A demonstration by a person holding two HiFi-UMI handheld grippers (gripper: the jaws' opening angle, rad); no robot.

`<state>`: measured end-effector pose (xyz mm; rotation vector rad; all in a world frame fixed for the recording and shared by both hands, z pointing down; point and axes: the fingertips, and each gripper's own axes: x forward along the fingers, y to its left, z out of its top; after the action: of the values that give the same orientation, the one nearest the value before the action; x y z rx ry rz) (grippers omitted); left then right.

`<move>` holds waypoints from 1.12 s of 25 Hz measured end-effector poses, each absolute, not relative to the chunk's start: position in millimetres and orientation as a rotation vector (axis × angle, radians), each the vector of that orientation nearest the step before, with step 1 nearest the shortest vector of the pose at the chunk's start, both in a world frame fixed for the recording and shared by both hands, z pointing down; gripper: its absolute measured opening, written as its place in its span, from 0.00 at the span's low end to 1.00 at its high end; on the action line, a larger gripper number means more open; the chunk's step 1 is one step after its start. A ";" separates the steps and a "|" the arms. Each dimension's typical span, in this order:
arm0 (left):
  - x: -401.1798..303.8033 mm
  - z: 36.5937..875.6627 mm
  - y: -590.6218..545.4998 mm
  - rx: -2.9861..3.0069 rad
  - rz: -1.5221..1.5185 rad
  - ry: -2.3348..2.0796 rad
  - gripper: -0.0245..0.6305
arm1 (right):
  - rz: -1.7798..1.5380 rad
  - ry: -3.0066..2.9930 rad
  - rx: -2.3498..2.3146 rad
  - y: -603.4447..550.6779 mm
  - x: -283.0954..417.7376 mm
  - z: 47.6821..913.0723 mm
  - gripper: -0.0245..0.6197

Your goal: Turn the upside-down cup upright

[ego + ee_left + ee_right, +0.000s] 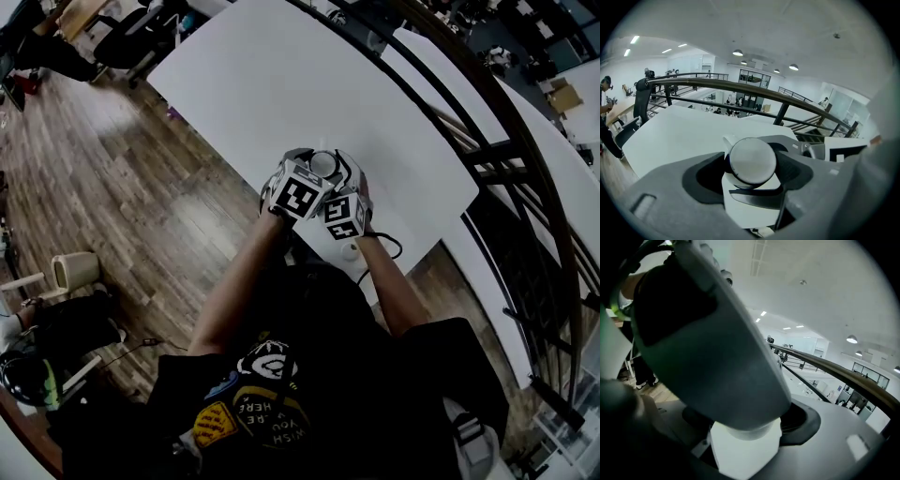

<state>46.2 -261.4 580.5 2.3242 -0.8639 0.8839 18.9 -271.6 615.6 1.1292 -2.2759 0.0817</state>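
Over the near edge of the white worktop (281,84) we hold both tools tight together, marker cubes facing up, the left hand-held gripper (309,173) touching the right hand-held gripper (343,192). The cup (324,164) shows as a small pale round form just beyond the cubes, lifted off the worktop and caught between the two tools.

From the left gripper view, the left hand-held gripper (752,174) is closed on the cup (752,161): the dark pads sit against its sides at left and right. The cup lies tilted, with its flat round base turned toward that camera, and its handle (727,140) sticks out at the upper left. Beyond it lie the far stretch of worktop (679,133) and a dark railing (740,89).

In the right gripper view, the grey body of the left tool fills the upper left and covers most of the space between the jaws of the right hand-held gripper (746,430). A white rounded edge shows just under that body, between the dark pads, which stand moderately apart. We cannot tell whether those pads press on it.

At the left of the head view, wooden floor (122,178) runs beside the worktop.
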 end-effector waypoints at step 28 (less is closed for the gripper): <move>10.7 523.1 -272.1 2.089 0.109 -0.731 0.55 | 1.320 -3.116 0.688 -244.7 33.9 532.0 0.41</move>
<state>10.7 -272.1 523.1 2.0885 -0.7309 0.1094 33.9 -244.7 532.0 0.6885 -3.1165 1.3204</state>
